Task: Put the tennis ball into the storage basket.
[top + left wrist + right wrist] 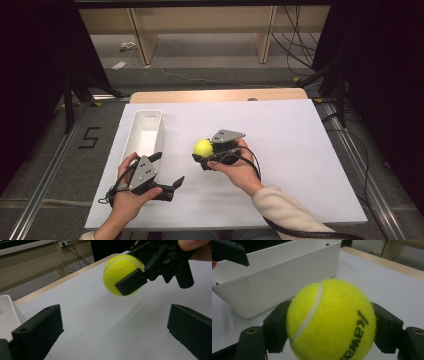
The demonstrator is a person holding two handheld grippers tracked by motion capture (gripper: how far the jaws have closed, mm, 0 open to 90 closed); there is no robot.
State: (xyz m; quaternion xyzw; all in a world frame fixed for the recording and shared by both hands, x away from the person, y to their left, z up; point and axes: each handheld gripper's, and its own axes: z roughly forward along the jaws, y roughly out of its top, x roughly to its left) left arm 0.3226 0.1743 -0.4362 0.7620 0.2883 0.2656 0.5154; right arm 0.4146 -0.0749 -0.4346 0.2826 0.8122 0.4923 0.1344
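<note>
Right tongs (204,154): pinching the tennis ball (203,146), 1 black jaw pressed to each side of it; held in the person's right hand (239,167) above the middle of the table (280,145).
Tennis ball: yellow, white seam, dark lettering on the felt; in the left gripper view it hangs clear of the sheet, ahead of and above the left tongs (115,322).
Left tongs: spread wide, the 2 jaws well apart with nothing between them; held in the left hand (125,192) near the table's front edge, jaws pointing toward the ball.
White bin (145,131): long and narrow, open top; its near end lies just beside the left tongs and off to the ball side of the right tongs.
Between ball and bin: bare white sheet; a jaw tip of the left tongs shows over the bin's near corner in the right gripper view.
Beyond the table: pale wooden shelf legs (142,42), loose cables (300,50) on the grey floor, a taped "5" (89,137).
</note>
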